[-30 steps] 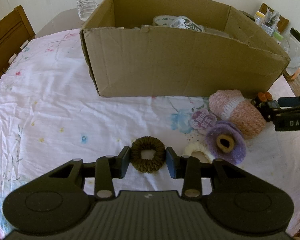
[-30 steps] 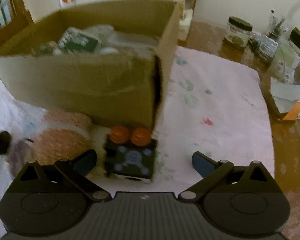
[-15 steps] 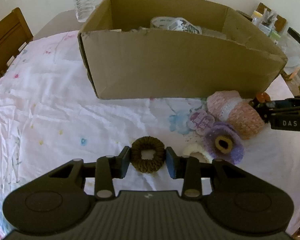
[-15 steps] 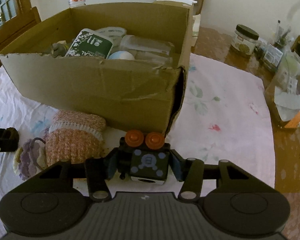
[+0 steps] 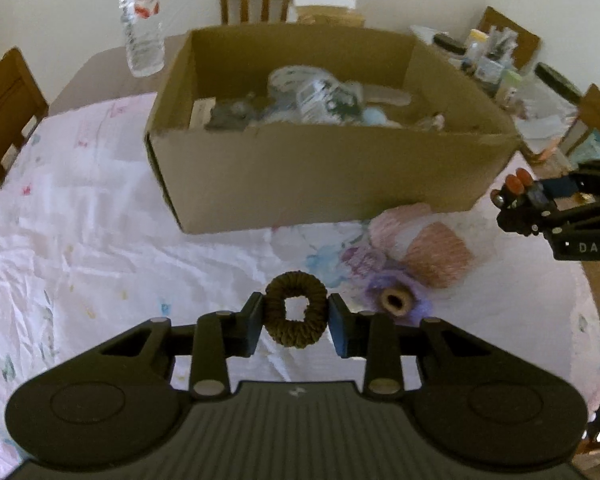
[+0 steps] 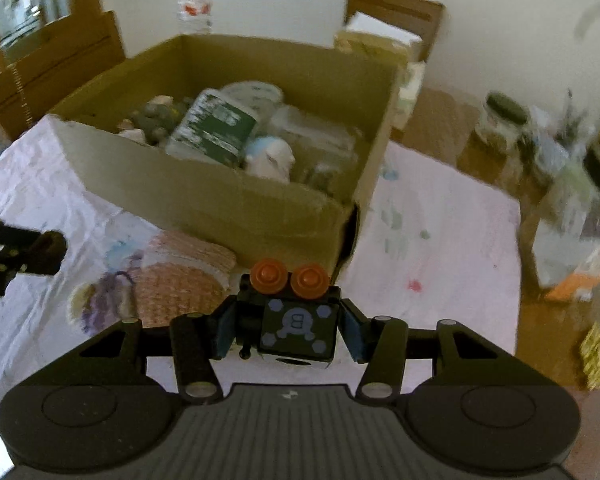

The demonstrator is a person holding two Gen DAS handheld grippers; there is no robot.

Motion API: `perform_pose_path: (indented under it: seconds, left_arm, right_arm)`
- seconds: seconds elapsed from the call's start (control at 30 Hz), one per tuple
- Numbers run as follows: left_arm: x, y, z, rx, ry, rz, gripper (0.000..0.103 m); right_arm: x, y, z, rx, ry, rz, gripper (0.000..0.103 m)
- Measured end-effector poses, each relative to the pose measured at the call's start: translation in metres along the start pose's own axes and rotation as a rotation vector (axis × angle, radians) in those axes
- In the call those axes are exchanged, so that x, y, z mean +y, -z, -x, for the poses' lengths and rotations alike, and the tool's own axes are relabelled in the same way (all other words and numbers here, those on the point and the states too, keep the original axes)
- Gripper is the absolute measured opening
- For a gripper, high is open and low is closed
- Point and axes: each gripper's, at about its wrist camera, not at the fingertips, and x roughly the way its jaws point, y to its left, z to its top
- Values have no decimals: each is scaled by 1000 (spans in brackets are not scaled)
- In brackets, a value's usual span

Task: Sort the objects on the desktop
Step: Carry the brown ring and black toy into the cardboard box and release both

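On your left side, the left gripper is clamped on a dark olive-brown braided hair ring, pads pressing it from both flanks, and the ring hangs clear of the white floral tablecloth. Carry it up and forward so it passes above the near wall of the open brown cardboard box before you let go; the ring is soft and squashed in the grip, so it may spring sideways on release, and a drop from low over the items already inside looks safest.

Between your two hands, a pink knitted pouch, a purple knitted flower with a tan centre and a small round badge, blurred here, lie on the cloth just in front of the box. They seem to be next in line, so avoid sweeping them with either tool.

On your right, the right gripper is closed on a black toy cube with pale blue hexagon marks and two orange round knobs, held off the table near the box's right front corner. Lift it above that torn corner rather than brushing it, keep the cube level so it does not pivot between the pads, and release over a free patch away from the green-labelled bottle.
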Motion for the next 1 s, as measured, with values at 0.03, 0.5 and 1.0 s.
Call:
perform_pose_path:
  seconds: [0.03,0.5,1.0]
  left_arm:
    - [-1,-2,5,-2,7,-8,33]
    - [-14,-68,57,-157,61,-92,33]
    - [-15,-123,9,-169,3,-111,40]
  right_arm:
    - [1,-2,6,-5,-5,23,58]
    - [1,-55,61,-110,-50,139,58]
    - [-14,-103,30,-142,-76,135,60]
